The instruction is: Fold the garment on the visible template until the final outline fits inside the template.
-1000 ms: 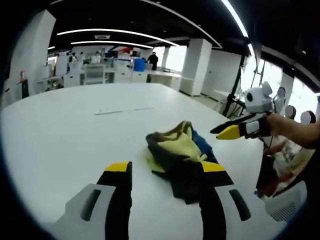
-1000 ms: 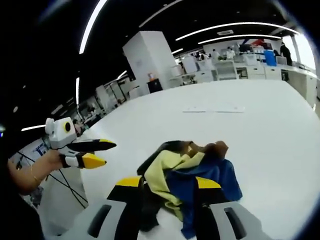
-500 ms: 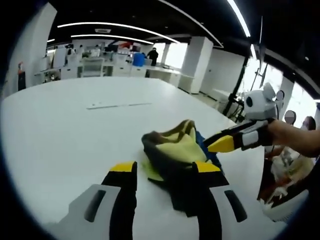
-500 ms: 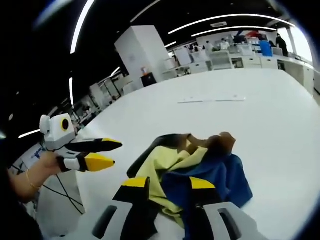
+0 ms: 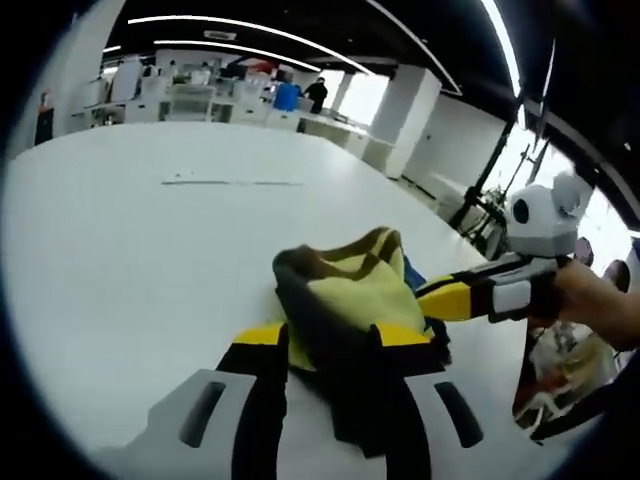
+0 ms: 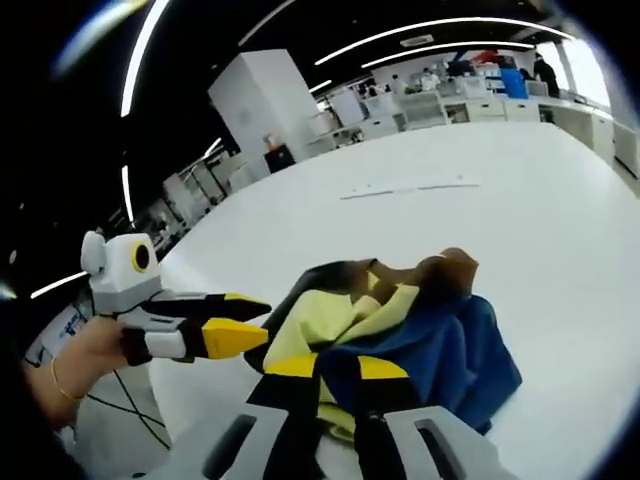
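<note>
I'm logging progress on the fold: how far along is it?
Nothing looks folded: the garment lies in a crumpled heap on the white table. In hand: the left gripper and right gripper sit at the heap, jaws apart, no grasp clearly visible. Left: spreading, folding, fitting the outline.

Garment (image 5: 350, 300): soft matt cloth, crumpled into deep folds, with pale yellow, dark charcoal, blue and a brown patch showing.
Bench (image 5: 120, 240): smooth white top with a faint sheen, hard and even.
Left gripper (image 5: 330, 345): hard plastic, grey body, black jaws with yellow tips, slightly satin.
Right gripper (image 6: 335, 370): same hard plastic, grey shell, black and yellow jaws.
Ceiling (image 6: 200, 40): dark, glossy enough to mirror the light strips.
</note>
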Demonstrator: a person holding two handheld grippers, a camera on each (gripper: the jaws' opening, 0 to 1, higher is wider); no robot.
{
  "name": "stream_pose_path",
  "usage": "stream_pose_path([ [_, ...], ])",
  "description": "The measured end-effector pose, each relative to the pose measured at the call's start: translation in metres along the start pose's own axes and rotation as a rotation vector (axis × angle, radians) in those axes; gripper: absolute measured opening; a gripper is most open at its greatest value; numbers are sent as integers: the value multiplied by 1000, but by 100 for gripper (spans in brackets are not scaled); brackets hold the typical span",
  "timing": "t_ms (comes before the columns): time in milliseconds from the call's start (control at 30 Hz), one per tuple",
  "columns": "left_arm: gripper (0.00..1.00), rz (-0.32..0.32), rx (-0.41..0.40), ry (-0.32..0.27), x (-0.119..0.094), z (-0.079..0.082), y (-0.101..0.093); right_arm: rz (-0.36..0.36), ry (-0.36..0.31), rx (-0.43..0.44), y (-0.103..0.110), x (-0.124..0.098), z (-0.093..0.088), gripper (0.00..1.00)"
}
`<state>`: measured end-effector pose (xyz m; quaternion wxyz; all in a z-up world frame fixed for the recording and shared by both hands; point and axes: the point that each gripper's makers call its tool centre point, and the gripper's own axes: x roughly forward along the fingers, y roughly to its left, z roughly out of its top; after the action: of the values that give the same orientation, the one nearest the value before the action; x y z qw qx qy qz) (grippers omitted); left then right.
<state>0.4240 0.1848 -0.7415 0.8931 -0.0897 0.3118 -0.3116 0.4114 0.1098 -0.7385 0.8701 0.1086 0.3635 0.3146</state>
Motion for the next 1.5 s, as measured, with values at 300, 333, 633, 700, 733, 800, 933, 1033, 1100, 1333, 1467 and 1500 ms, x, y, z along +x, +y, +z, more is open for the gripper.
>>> stream_pose_path([
  [300, 9, 85, 7, 87, 8, -16, 15, -20, 12, -18, -6, 3, -4, 0],
  [333, 0, 86, 5, 93, 8, -18, 16, -7, 4, -19, -5, 3, -3, 0],
  [633, 0, 102, -44, 88, 8, -21, 21, -13, -36, -37, -11, -9, 9, 0],
  [700, 0, 119, -38, 81, 4, -19, 22, -17, -50, -46, -12, -14, 14, 0],
  [733, 0, 129, -29, 51, 1, -11, 24, -24, -56, -47, -14, -17, 16, 0],
  [800, 0, 137, -19, 7, -5, 1, 24, -30, -82, -60, -16, -24, 24, 0],
  [933, 0, 160, 9, -50, -15, 21, 28, -42, -97, -83, -21, -33, 35, 0],
  [1033, 0, 170, 22, -96, -22, 37, 29, -55, -105, -108, -24, -40, 43, 0],
  [1100, 0, 179, 22, -122, -27, 47, 30, -58, -109, -101, -26, -45, 49, 0],
  [1333, 0, 213, 37, -189, -41, 75, 39, -110, -129, -141, -41, -60, 71, 0],
  [1467, 0, 239, 50, -212, -47, 88, 47, -150, -134, -141, -59, -66, 84, 0],
  [1500, 0, 244, 52, -218, -48, 90, 49, -158, -133, -142, -62, -67, 87, 0],
])
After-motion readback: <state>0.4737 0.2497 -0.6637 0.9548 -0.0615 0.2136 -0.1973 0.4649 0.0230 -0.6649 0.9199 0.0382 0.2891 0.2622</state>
